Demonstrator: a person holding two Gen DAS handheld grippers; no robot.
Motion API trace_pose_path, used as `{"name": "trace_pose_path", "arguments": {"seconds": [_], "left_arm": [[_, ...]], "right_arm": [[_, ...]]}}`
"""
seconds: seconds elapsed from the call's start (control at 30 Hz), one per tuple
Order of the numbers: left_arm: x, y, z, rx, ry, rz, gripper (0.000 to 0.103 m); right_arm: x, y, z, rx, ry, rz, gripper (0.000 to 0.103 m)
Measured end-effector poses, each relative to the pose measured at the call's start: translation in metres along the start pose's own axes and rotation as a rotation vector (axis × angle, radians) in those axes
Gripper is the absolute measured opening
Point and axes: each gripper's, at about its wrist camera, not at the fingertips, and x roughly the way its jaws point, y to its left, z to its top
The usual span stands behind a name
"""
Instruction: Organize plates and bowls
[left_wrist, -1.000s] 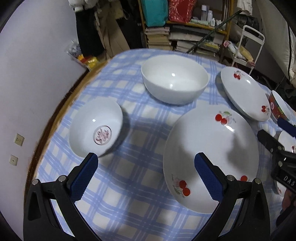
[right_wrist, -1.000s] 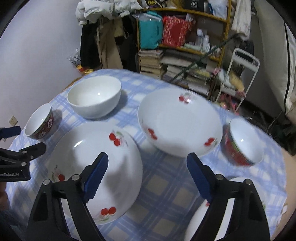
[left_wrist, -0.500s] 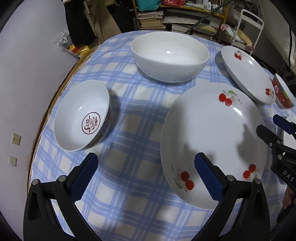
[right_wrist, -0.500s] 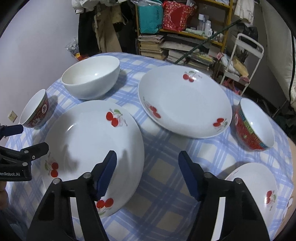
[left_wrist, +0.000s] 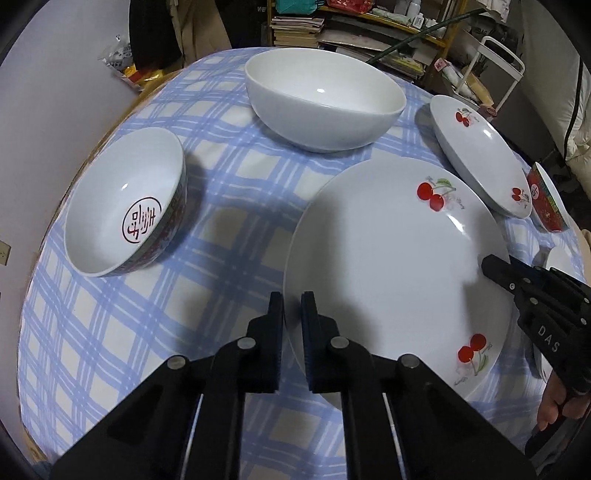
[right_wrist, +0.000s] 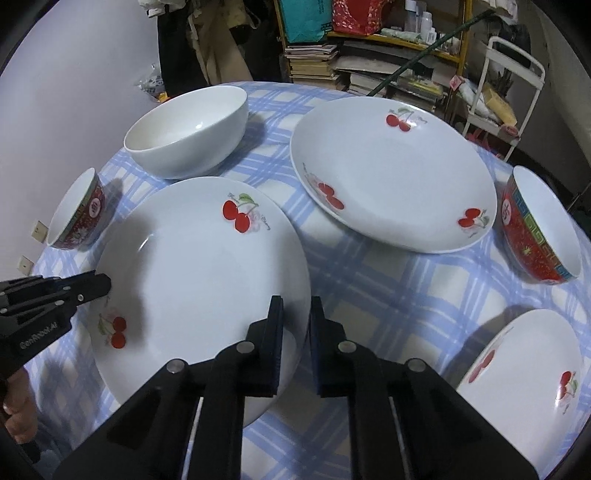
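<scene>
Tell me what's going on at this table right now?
A person holds a hand-held gripper in each hand over a round table with a blue checked cloth. The left hand-held gripper and the right hand-held gripper have both just closed on opposite edges of the nearest cherry-print plate, which still lies on the cloth. Untouched around it: a large white bowl, two red-patterned bowls, and two more cherry plates.
</scene>
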Motion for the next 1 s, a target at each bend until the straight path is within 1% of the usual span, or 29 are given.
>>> {"name": "trace_pose_path", "arguments": {"seconds": [0.13, 0.23, 0.33, 0.47, 0.77, 0.87, 0.93, 1.0], "left_arm": [[-0.005, 0.004, 0.002, -0.040, 0.010, -0.053, 0.010], [-0.004, 0.009, 0.001, -0.073, 0.030, -0.046, 0.010], [-0.004, 0.012, -0.005, -0.082, 0.049, -0.042, 0.010], [-0.009, 0.006, -0.015, -0.058, 0.068, -0.036, 0.010], [-0.038, -0.004, -0.039, 0.000, 0.059, -0.006, 0.010], [-0.049, -0.005, -0.047, 0.017, 0.061, -0.008, 0.010], [-0.053, -0.007, -0.051, 0.028, 0.069, -0.010, 0.010], [-0.054, -0.010, -0.057, 0.042, 0.085, 0.012, 0.010]], "right_arm": [[0.000, -0.002, -0.002, 0.029, 0.011, 0.006, 0.014], [-0.005, 0.003, -0.005, 0.016, 0.010, 0.013, 0.014], [-0.015, 0.007, -0.007, 0.009, 0.003, 0.029, 0.014], [-0.030, 0.011, -0.008, 0.004, -0.008, 0.031, 0.014], [-0.048, 0.013, -0.030, -0.004, 0.014, 0.027, 0.014], [-0.056, 0.011, -0.041, 0.019, 0.028, 0.053, 0.014], [-0.059, 0.014, -0.049, -0.011, 0.038, 0.020, 0.014], [-0.061, 0.016, -0.055, -0.014, 0.049, 0.019, 0.014]]}}
